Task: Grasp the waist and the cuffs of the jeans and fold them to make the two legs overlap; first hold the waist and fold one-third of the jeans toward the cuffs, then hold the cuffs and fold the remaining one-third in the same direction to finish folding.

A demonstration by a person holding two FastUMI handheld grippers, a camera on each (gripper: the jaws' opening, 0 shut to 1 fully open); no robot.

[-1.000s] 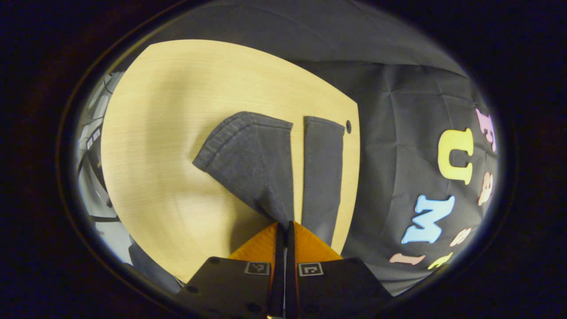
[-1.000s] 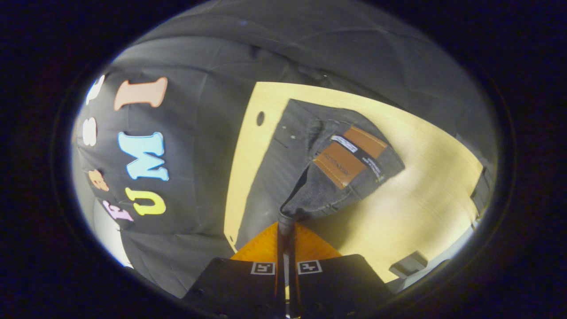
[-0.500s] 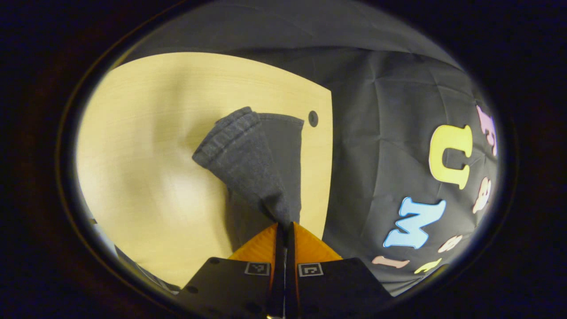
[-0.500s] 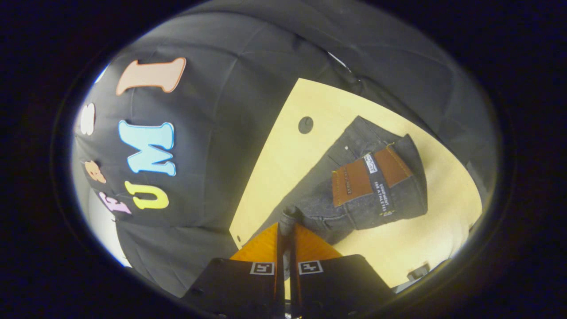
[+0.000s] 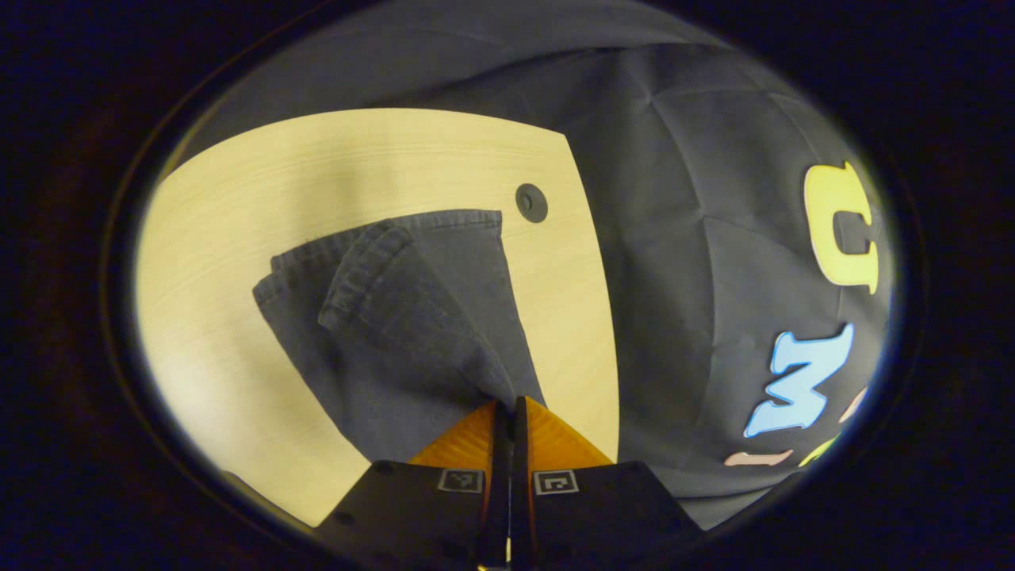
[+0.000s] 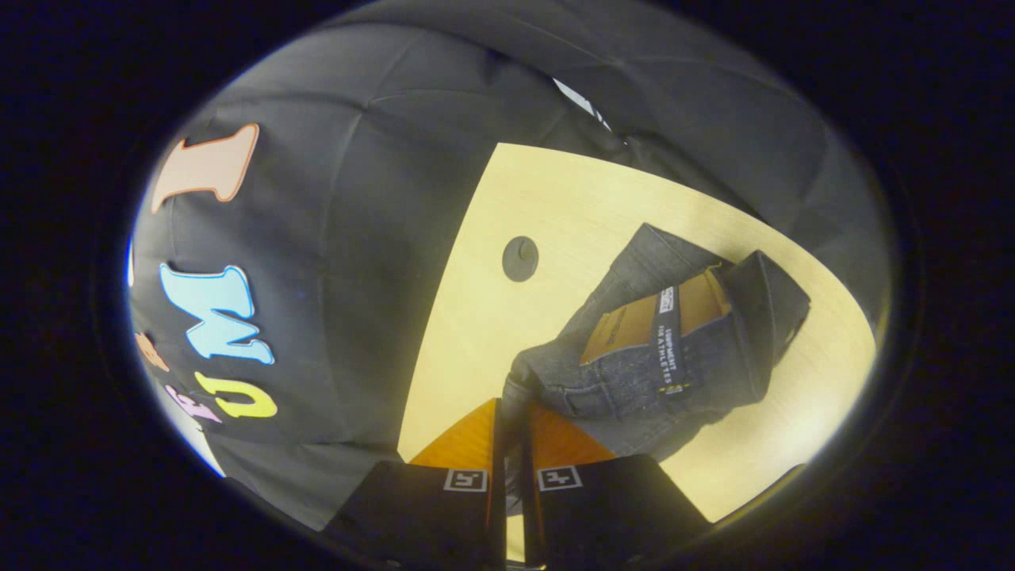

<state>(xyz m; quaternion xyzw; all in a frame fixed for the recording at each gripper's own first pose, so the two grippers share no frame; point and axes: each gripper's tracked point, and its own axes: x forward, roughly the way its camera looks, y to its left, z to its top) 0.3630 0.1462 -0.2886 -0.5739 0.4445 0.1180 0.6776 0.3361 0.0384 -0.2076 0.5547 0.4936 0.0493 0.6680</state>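
Cuff (image 5: 373,254) pinched by left gripper (image 5: 509,404), waist (image 6: 634,373) by right gripper (image 6: 511,406), both clamped narrow; legs could be laid skewed toward 11 o'clock on table (image 5: 238,190) if denim slips

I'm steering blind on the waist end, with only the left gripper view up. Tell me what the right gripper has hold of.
Observer: The right gripper is shut on the dark grey denim jeans at the waistband edge.
Operator: Report what marks that end.
Observer: A tan leather patch on the waistband, crossed by a black strap with white print.
Operator: Say where the waist lies.
Observer: On the pale wooden table, bunched, near the round dark hole in the tabletop.
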